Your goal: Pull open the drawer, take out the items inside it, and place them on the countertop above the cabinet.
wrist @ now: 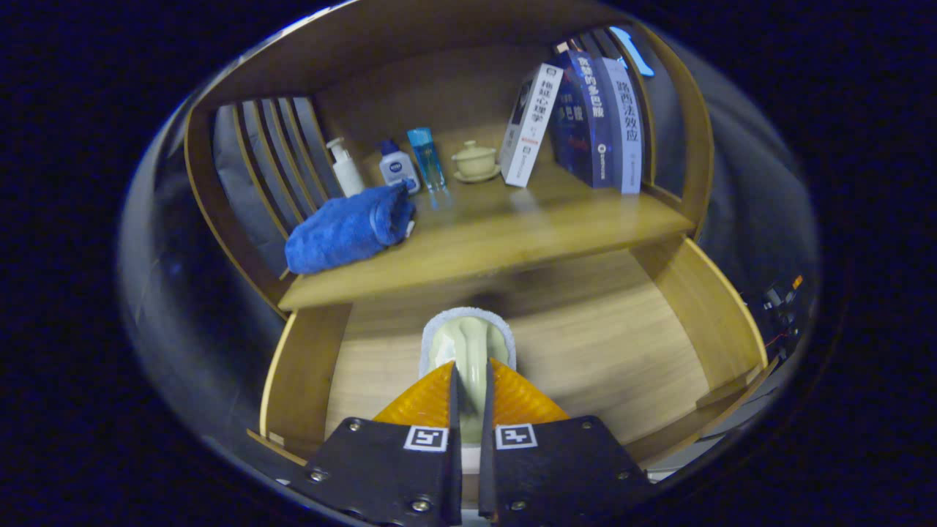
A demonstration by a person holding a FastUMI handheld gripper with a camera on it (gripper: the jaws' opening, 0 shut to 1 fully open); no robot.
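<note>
The tool (468, 384) hangs over the open drawer (585, 344) — its two orange fingers (421, 401) nearly closed, both pressing a pale brush (468, 348).

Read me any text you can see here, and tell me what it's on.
"路西法效应": pale blue book, spine.
"贪婪的多巴胺": dark blue book, spine.
White book, small bottle: print too blurred to read.
Gripper, shut on the pale green item: square coded markers, no words.

Pale green brush (468, 351) w/ white bristle rim, handle clamped betw. gripper (471, 388) fingers, head pointing fwd above open wooden drawer (585, 351). Countertop (512, 234) lies just beyond, above drawer.
</note>
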